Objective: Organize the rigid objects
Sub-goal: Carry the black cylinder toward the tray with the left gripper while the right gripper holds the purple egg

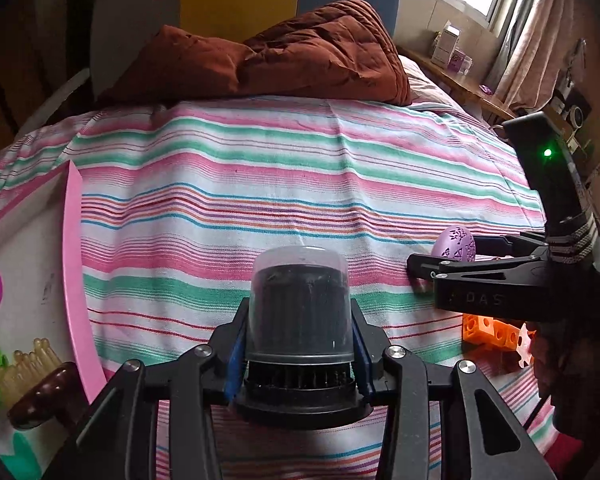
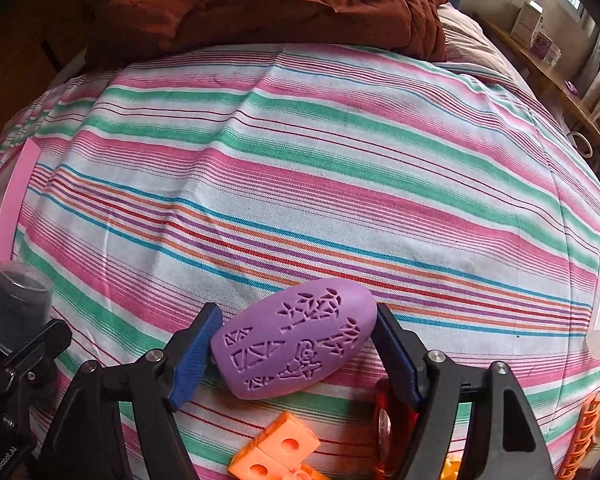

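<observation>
Landmark: I take the striped bedspread as reference.
Left gripper: I see its blue pads clamped on the black brush with a clear cap, held above the bedspread's near part.
Right gripper: fingers apart, straddling the purple oval; I can't see the pads pressing it.
Purple oval: lying on the bedspread, just beyond the orange blocks.
Pink-rimmed tray: at the bedspread's left edge.

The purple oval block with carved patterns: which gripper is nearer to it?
Right. The right gripper has its open jaws on both sides of the purple oval carved block; the left gripper is apart, holding a clear-capped black cylinder.
</observation>
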